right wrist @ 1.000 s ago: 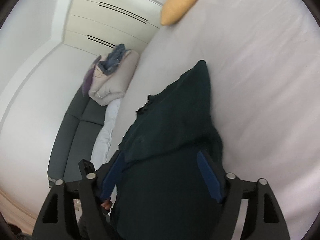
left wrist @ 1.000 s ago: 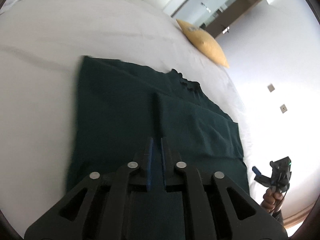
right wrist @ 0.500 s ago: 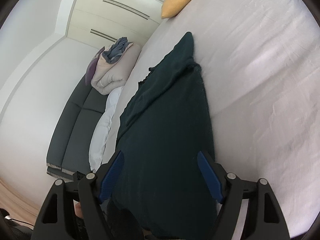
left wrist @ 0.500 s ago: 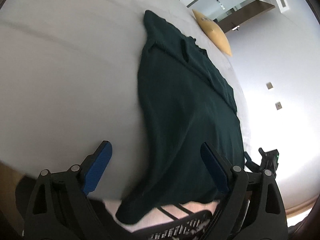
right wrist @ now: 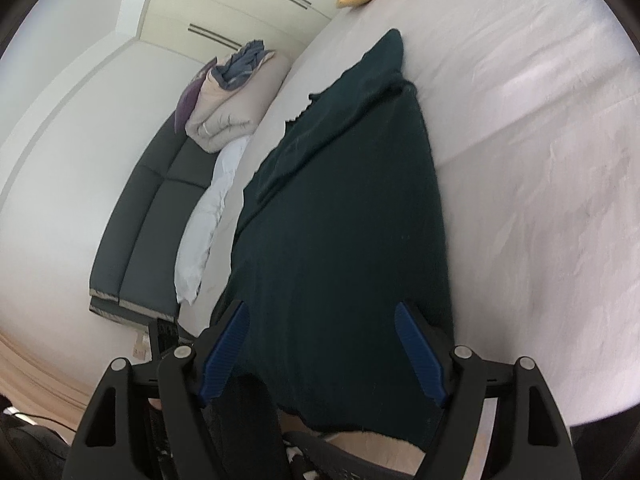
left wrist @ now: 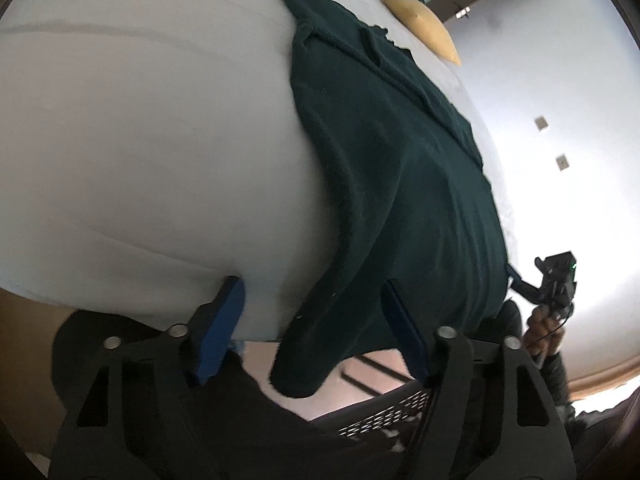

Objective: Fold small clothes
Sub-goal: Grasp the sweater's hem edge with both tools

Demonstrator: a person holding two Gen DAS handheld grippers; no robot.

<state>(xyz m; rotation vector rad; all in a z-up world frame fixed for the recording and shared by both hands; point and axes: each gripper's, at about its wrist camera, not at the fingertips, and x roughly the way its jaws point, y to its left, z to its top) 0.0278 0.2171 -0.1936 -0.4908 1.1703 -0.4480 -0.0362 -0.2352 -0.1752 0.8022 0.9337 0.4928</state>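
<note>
A: Left gripper (left wrist: 312,316) status?

B: Jaws apart, and they've just been narrowing. Blue pads (left wrist: 224,312) clear of the fabric, nothing pinched. The near hanging corner of the dark green garment (left wrist: 392,184) sits in the gap between them, loose.

A: Right gripper (right wrist: 324,344)?

B: Spread wide too. Pads (right wrist: 420,352) straddle the garment's (right wrist: 340,220) near end, no visible pressure on the cloth. Not holding it.

A: Where's the garment?

B: Laid lengthwise on the white bed (left wrist: 140,140), near the bed's edge. Near end droops over the edge of the mattress (right wrist: 540,200) toward the person. Far end has a folded-over strip and a ragged notch along one side.

A: Anything else in view?

B: Yellow pillow (left wrist: 420,26) on the bed past the garment's far end. Right view: dark sofa (right wrist: 140,220) beside the bed with a bundled beige duvet (right wrist: 232,108) and blue clothing (right wrist: 244,60) piled on top. In the left view the right gripper (left wrist: 554,280) shows at the far right, a hand (left wrist: 542,328) gripping its handle.
</note>
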